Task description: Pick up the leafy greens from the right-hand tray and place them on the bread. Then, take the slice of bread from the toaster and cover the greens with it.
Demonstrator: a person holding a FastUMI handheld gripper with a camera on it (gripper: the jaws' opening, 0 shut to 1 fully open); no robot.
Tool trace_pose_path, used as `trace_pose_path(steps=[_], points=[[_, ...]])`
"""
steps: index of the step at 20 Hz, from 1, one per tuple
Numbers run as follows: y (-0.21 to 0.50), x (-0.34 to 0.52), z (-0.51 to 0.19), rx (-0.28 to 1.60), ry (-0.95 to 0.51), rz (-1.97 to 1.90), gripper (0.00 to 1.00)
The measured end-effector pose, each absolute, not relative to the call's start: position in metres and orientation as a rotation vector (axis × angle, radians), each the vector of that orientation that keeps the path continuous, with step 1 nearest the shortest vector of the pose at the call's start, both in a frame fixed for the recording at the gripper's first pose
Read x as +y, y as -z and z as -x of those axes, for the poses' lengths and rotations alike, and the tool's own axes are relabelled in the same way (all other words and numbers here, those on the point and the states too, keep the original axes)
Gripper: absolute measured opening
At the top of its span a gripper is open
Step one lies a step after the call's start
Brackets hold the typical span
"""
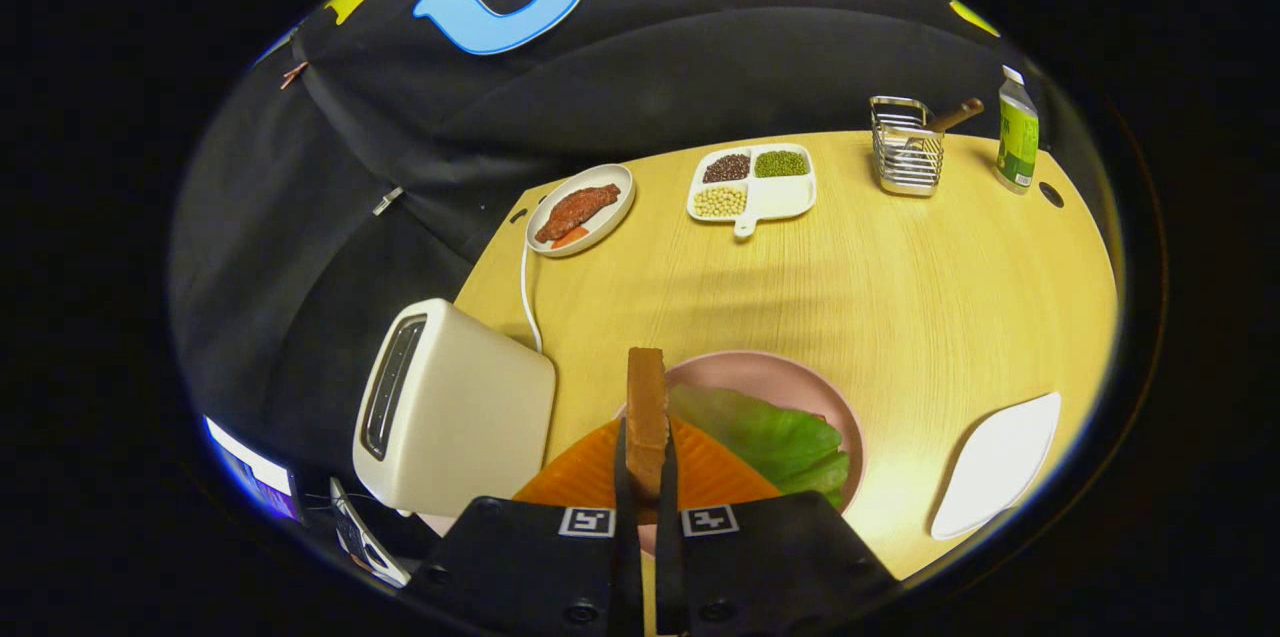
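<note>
My gripper [646, 462] is shut on a slice of bread [646, 402], held on edge and standing up between the fingers. Just below and ahead lies a pink plate [790, 379] with leafy greens [770, 437] spread on it; any bread under the greens is hidden. The cream toaster [450, 412] stands to the left of the fingers, its slot [392, 387] facing up and looking empty. To the right of the plate sits a white tray [998, 462] with nothing on it.
At the far side of the wooden table [900, 287] are a plate of meat [580, 209], a divided dish of beans [752, 182], a wire rack [908, 157] and a green bottle [1018, 132]. The toaster's white cord [527, 302] runs along the left edge.
</note>
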State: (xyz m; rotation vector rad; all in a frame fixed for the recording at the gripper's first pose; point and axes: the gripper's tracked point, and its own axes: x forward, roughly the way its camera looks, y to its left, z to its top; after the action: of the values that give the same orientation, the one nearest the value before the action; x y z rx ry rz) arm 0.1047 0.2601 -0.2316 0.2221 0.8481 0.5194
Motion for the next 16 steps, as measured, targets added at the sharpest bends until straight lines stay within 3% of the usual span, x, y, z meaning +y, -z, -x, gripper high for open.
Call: trace_pose_path(steps=[9, 13, 16], points=[[0.263, 0.217, -0.109, 0.893, -0.414, -0.258, 0.17], [0.276, 0.194, -0.111, 0.884, -0.366, -0.193, 0.41], [0.275, 0.183, -0.110, 0.859, -0.360, -0.166, 0.70]])
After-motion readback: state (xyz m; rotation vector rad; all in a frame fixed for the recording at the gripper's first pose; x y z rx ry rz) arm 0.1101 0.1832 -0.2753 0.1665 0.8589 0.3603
